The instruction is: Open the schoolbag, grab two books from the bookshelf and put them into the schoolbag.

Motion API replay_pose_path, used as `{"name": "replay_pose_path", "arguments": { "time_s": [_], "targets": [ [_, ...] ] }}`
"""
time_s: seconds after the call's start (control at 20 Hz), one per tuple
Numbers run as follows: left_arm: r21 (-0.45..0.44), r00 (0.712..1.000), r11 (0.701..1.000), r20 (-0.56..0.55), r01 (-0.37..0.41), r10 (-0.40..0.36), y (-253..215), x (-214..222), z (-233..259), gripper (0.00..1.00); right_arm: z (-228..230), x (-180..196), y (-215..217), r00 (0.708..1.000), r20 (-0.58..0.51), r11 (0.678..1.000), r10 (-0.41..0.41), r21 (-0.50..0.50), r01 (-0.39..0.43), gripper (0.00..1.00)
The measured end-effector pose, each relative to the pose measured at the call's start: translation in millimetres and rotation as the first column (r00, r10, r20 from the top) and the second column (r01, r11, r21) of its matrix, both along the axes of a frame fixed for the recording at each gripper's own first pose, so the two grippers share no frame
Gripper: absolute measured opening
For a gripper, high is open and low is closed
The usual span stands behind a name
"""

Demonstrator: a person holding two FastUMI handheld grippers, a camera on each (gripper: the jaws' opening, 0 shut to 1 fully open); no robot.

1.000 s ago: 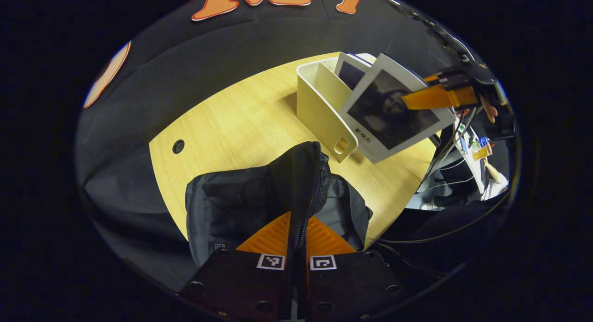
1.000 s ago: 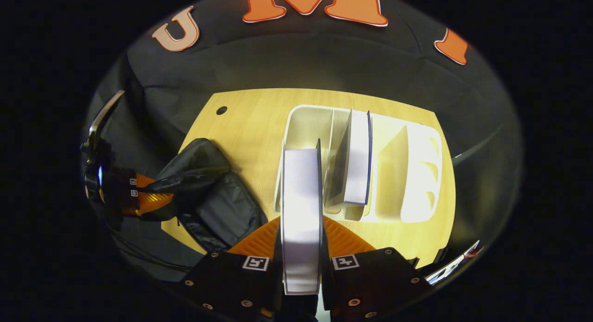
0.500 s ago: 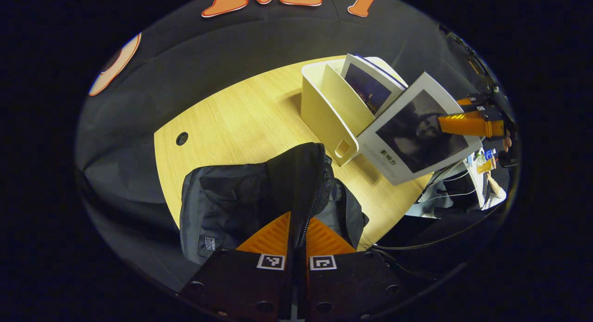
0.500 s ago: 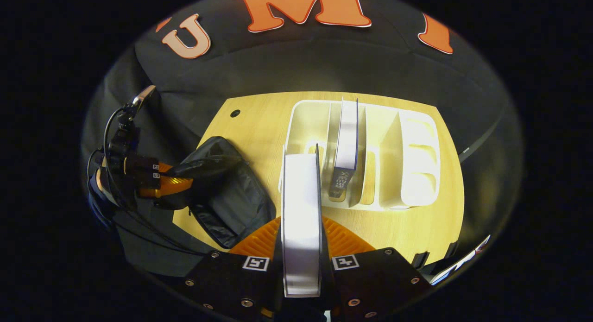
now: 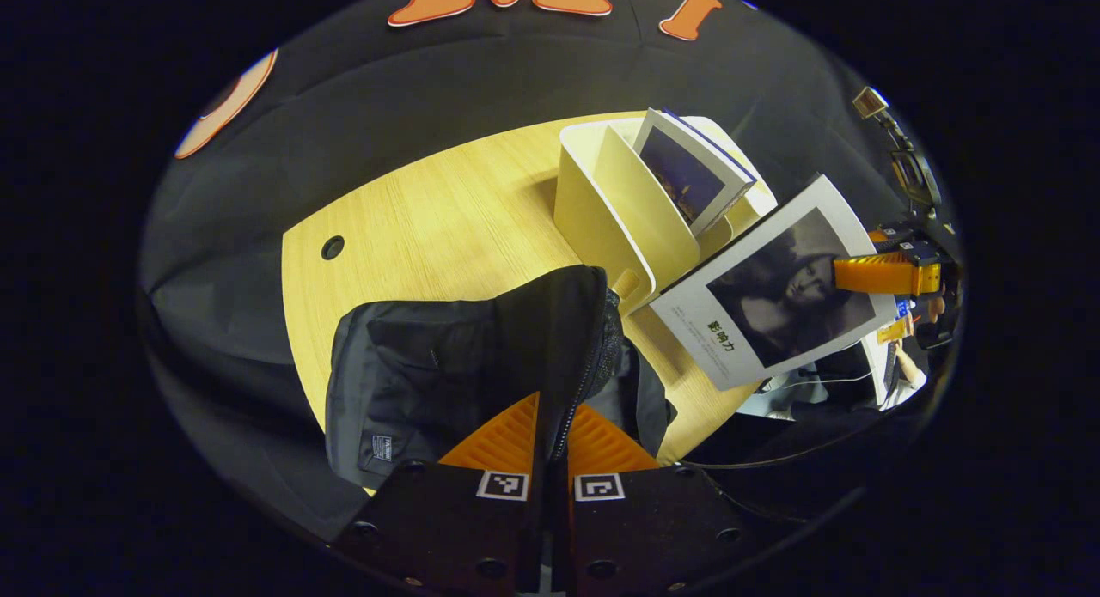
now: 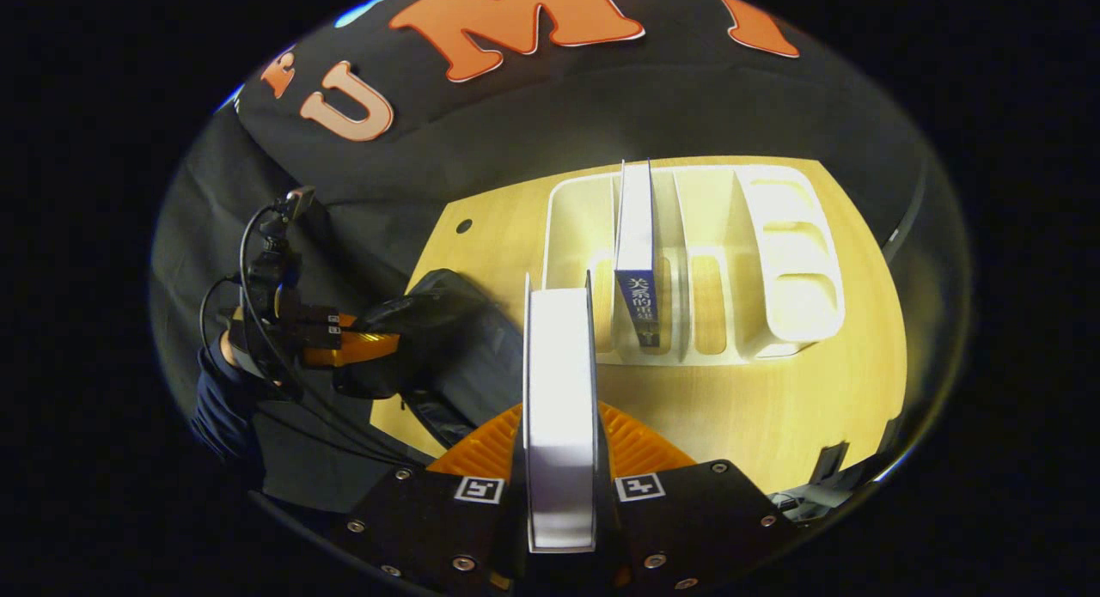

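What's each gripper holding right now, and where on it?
Left gripper: shut on the schoolbag flap's zipper edge. Right gripper: shut on the book, clamped near one edge.

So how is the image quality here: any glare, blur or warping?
Right gripper view: the held book's page edge is blown out near white, and the bookshelf glares. Left gripper view: evenly lit and sharp, though fisheye bends the table edge.

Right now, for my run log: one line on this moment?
left gripper: shut on schoolbag flap | right gripper: shut on book | second book: in bookshelf
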State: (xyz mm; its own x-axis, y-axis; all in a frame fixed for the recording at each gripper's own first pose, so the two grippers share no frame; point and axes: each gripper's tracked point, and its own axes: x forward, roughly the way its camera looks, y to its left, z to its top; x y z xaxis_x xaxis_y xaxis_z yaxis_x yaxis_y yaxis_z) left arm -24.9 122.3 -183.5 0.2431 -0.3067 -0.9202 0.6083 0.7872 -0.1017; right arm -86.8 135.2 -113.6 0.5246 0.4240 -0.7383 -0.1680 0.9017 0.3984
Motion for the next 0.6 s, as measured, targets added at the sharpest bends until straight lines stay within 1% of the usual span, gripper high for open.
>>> {"name": "replay_pose_path", "arguments": {
  "time_s": [0.1, 0.3, 0.45, 0.6],
  "targets": [
    [-0.004, 1.0, 1.0, 0.003, -0.007, 0.007, -1, 1, -1, 0.06, 2, -2, 5, 1.0, -0.003, 0.998, -0.01, 0.064, 0.01, 0.32],
    [-0.024, 1.0, 1.0, 0.013, -0.015, 0.015, -4, -1, 4, 0.06, -3, -7, 16, 1.0, 0.006, 0.987, -0.028, 0.161, 0.026, 0.32],
    [-0.033, 1.0, 0.999, 0.02, -0.02, 0.02, 0, -6, 8, 0.06, -2, -13, 30, 0.999, -0.006, 0.964, -0.034, 0.263, 0.035, 0.32],
    [-0.048, 0.999, 0.998, 0.031, -0.04, 0.042, -3, -4, 9, 0.06, -9, -9, 43, 0.998, -0.008, 0.942, -0.06, 0.331, 0.059, 0.32]
  ]
}}
